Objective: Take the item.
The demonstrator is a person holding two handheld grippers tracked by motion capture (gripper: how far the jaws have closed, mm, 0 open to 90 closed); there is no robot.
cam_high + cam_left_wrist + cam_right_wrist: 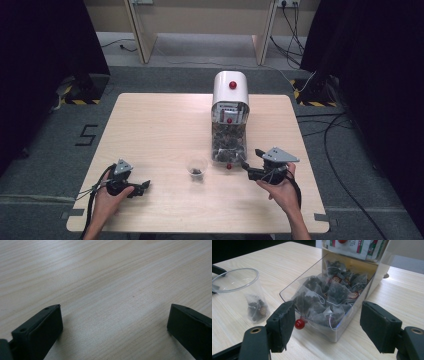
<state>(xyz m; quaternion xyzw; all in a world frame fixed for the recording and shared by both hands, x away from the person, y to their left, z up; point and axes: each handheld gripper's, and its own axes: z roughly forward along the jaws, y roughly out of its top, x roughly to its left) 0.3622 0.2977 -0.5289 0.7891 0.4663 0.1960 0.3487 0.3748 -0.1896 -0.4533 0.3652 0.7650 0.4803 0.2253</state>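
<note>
Black right gripper [327, 322] jaws spread wide, nothing between the pads, just in front of the clear drawer [337, 330] of the tea bag dispenser [230, 117]. Drawer pulled out, full of pyramid tea bags [324, 300], red knob [299, 324] on its front. Clear plastic cup [235, 282] left of it, one tea bag [257, 310] inside. Left gripper [113, 322] also wide open, empty, low over bare worktop [105, 277]. Dispenser is white with a red button on top, mid-worktop. Light wood worktop on grey carpet, cables at right, black curtains at the sides.
</note>
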